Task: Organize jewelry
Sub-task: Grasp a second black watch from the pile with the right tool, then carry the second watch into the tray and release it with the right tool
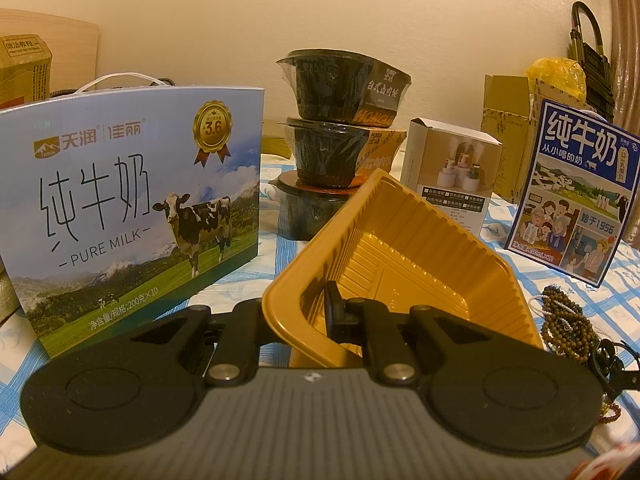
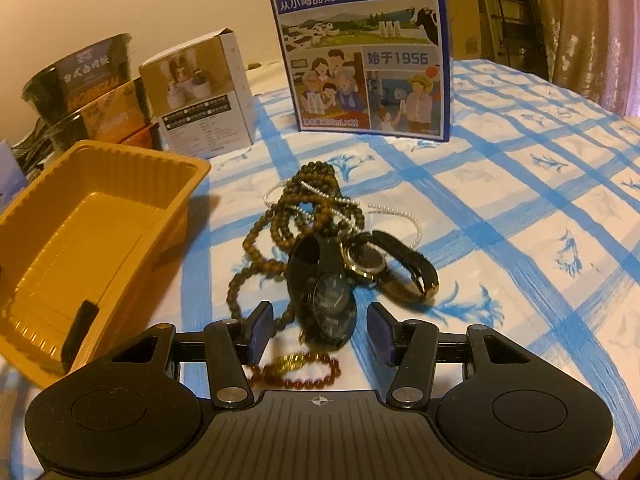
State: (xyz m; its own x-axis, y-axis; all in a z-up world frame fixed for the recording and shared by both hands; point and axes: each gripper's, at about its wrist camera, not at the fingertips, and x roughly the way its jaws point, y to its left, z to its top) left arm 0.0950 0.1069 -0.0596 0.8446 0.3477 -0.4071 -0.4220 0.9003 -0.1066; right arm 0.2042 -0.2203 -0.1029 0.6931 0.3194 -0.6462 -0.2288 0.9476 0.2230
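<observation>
- Nearest, the right gripper (image 2: 318, 334) is held half open over the jewellery pile; nothing is pressed by its blue pads, though a black watch (image 2: 334, 308) lies between them.
- Just below it, an amber bead bracelet (image 2: 296, 368) with a gold charm is seen on the cloth.
- For a good grasp, it is judged that the pads should be lowered around the oval watch case, not the thin strap, and closed slowly, because the strap is tangled with a second, gold-rimmed watch (image 2: 366, 262).
- Beside the pile, the rim of a yellow plastic tray (image 1: 400, 248) is pinched by the closed left gripper (image 1: 296, 316). The tray is tilted, ribbed, glossy and empty.
- It is advised that the tray is kept steady and near, so the carry is short.
- Further, long strands of brown wooden beads (image 2: 280, 216) and a thin white pearl chain (image 2: 400, 216) are mixed together; they may be dragged along.
- Behind, a blue milk carton (image 2: 360, 48) stands on the blue-checked tablecloth (image 2: 520, 200).
</observation>
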